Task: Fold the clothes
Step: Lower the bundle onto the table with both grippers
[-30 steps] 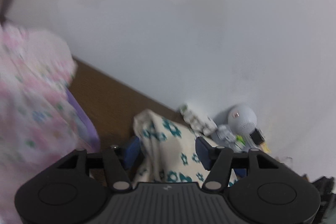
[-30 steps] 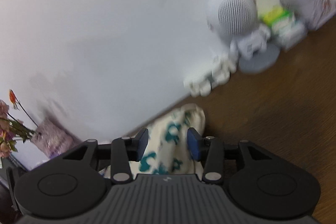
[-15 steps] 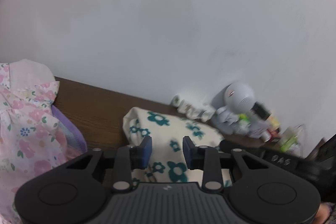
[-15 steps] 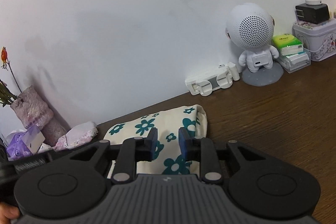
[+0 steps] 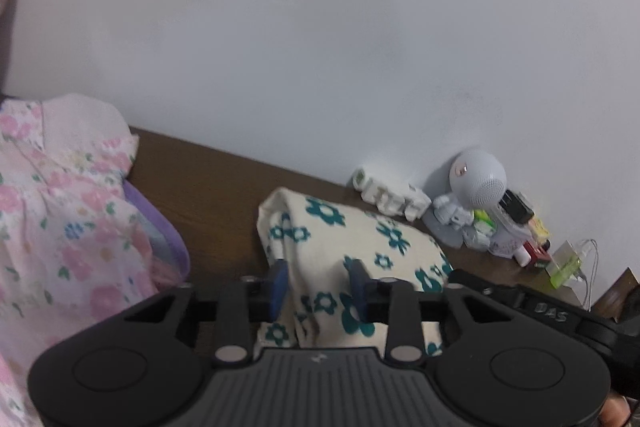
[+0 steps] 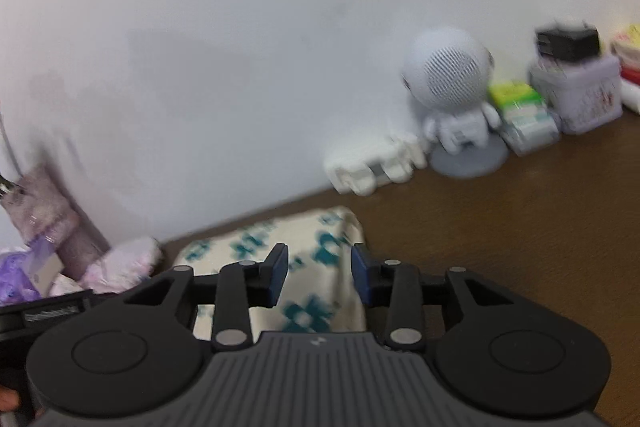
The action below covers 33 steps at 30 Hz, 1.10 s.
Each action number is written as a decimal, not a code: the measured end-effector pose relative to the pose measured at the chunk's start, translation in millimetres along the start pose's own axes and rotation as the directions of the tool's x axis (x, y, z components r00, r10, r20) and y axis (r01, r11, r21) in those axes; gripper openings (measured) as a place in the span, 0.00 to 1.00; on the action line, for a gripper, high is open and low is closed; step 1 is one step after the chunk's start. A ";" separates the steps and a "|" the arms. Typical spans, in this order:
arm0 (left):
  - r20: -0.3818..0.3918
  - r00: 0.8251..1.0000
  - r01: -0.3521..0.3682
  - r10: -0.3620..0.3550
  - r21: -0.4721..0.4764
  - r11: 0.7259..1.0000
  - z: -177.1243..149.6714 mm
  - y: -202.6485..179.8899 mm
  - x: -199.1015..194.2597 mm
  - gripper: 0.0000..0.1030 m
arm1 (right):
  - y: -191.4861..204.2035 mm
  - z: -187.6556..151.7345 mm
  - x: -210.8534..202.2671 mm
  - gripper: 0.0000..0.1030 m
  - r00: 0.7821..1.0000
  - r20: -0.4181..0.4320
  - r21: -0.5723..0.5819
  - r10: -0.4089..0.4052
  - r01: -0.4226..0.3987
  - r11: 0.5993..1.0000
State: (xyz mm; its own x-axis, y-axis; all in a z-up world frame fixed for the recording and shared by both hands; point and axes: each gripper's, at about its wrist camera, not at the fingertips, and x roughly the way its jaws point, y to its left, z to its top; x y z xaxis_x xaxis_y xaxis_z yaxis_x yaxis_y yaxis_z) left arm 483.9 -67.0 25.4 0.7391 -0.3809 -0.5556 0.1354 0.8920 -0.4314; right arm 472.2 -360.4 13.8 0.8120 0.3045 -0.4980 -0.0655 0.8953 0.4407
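Left of the left gripper [image 5: 318, 285] lies a pink flowered garment [image 5: 60, 227], apart from the work. Directly ahead of both grippers, on the brown table [image 5: 208, 195] near the wall, sits the cream cloth with teal flowers [image 5: 352, 247], already folded into a thick pad. The left gripper's jaws have just been closing, with the cloth between them; whether the pads press it cannot be told. The right gripper [image 6: 319, 275] has just been opening, jaws parted over the cloth's right edge, no grip evident. Judged soft, light and limp: it should be taken at the doubled edges, both corners together, or layers may slip.
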 end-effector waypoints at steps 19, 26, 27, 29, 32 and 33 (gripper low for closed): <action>0.011 0.998 -0.061 0.061 0.050 0.997 -20.4 -11.2 -13.4 0.24 | -1.3 -7.7 -19.2 0.22 0.999 -0.021 0.006 0.044 -0.044 0.999; 0.031 0.999 -0.046 0.045 0.032 0.998 -18.3 -6.2 -19.0 0.23 | -0.4 -10.1 -22.7 0.11 1.000 -0.011 -0.003 0.027 -0.027 1.000; 0.039 0.998 -0.040 0.039 0.021 0.999 -17.9 -5.0 -21.7 0.24 | -1.1 -9.9 -24.7 0.13 0.999 -0.004 0.006 0.037 -0.037 0.999; 0.055 0.998 -0.034 0.032 0.024 0.999 -17.6 -5.8 -28.5 0.30 | -2.3 -9.6 -28.7 0.14 0.998 0.010 0.023 0.057 -0.057 0.998; 0.051 0.998 -0.042 0.040 0.043 0.998 -20.7 -7.0 -30.7 0.27 | -1.1 -10.0 -31.9 0.17 0.997 0.011 0.030 0.073 -0.073 0.997; 0.041 0.998 -0.048 0.047 0.045 0.998 -21.8 -6.7 -28.9 0.24 | 0.2 -11.3 -31.3 0.17 0.998 0.005 0.022 0.064 -0.064 0.998</action>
State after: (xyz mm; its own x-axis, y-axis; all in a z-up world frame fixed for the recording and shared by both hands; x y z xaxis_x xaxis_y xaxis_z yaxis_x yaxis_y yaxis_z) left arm 447.2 -67.3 28.9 0.7709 -0.3286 -0.5456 0.1289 0.9194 -0.3717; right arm 440.2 -366.1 21.1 0.8093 0.3592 -0.4648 -0.1045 0.8666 0.4879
